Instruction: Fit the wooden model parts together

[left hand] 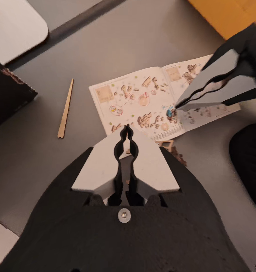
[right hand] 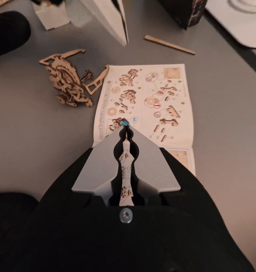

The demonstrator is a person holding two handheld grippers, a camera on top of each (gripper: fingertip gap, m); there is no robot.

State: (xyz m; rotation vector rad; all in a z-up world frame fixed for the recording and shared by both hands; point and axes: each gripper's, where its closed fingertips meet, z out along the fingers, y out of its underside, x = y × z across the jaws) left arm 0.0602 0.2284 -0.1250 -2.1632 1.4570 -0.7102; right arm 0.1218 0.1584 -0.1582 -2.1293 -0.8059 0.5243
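A partly built wooden model (right hand: 68, 79) lies on the grey table left of the open instruction booklet (right hand: 161, 94). In the left wrist view only its edge (left hand: 173, 150) shows past my left gripper's right finger. My right gripper (right hand: 125, 125) is shut on a small blue piece (right hand: 124, 122) and holds it over the booklet; it also shows in the left wrist view (left hand: 176, 106) with the blue piece (left hand: 169, 113). My left gripper (left hand: 127, 126) is shut with nothing seen in it, over the booklet's (left hand: 139, 100) near edge. A thin wooden stick (left hand: 65, 108) lies to its left.
A black box (left hand: 8, 94) stands at the left and a white rounded object (left hand: 17, 28) beyond it. A yellow surface (left hand: 227, 16) is at the far right. A black sleeve (left hand: 251, 164) rests at the right. White boxes (right hand: 50, 16) stand at the back. Some 11 cm of space lies between my two pairs of fingers. The thin wooden stick (left hand: 65, 108) sits 11 cm or so from the ends of my left fingers. The right camera catches it too, in the right wrist view (right hand: 166, 43).
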